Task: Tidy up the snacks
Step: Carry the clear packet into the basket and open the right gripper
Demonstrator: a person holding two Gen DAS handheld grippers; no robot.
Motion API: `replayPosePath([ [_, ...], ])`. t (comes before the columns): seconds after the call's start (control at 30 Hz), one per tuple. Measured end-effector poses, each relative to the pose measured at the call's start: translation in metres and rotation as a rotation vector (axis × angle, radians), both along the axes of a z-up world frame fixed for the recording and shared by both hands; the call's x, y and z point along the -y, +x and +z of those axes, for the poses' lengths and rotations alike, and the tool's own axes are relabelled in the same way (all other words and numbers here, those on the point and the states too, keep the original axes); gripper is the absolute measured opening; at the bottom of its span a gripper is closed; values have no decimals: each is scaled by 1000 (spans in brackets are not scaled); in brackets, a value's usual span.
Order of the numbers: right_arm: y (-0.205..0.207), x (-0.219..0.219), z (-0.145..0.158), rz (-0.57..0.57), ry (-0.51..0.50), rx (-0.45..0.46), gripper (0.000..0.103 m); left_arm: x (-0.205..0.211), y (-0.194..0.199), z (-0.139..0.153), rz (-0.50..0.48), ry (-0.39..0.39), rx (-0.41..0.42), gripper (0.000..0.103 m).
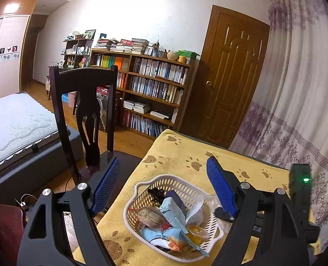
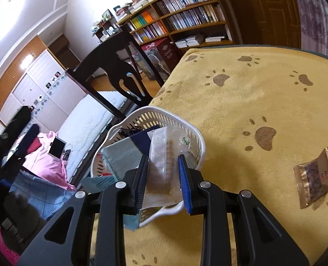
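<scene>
A white slotted basket (image 1: 141, 185) (image 2: 150, 114) sits on the yellow paw-print cloth (image 1: 186, 155) (image 2: 252, 102), filled with several wrapped snacks. My left gripper (image 1: 164, 168) hangs above the basket's far side, open, with nothing between its blue pads. My right gripper (image 2: 161, 161) is shut on a clear packet of brown biscuits (image 2: 161, 166), held over the basket's near rim. Light-blue packets (image 1: 172, 212) (image 2: 122, 157) and a dark-blue one (image 2: 143, 140) lie inside. A loose brown snack packet (image 2: 315, 177) lies on the cloth to the right.
A dark wooden chair (image 1: 86, 110) (image 2: 117, 71) stands against the table's left edge. A bed (image 1: 15, 122) lies beyond it, a bookshelf (image 1: 148, 84) and a brown door (image 1: 228, 77) at the back, and a curtain (image 1: 297, 88) on the right.
</scene>
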State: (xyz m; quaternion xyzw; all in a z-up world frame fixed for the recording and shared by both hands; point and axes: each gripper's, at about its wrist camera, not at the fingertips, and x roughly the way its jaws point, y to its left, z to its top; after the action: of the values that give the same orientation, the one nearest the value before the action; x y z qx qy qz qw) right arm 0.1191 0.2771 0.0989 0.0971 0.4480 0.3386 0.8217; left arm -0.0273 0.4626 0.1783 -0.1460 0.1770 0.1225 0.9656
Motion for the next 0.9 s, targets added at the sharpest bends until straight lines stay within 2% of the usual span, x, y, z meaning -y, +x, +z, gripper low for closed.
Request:
replayPosePath([
  [0.27,18,-15,-16,-46,-23,-49,28,-3,1,0,2,-12,6,81],
  [0.47,16,-22,-19,-23,-31,-56,29,-3,2,0,-2,-13,3,81],
  [0.77,-1,-22,3,-11,-57,71,29,-1,3,0,-9,-7,6,81],
  [0.9,-7,-21,6,-8,-71,101,29,0,3,0,-8,-7,6,81],
])
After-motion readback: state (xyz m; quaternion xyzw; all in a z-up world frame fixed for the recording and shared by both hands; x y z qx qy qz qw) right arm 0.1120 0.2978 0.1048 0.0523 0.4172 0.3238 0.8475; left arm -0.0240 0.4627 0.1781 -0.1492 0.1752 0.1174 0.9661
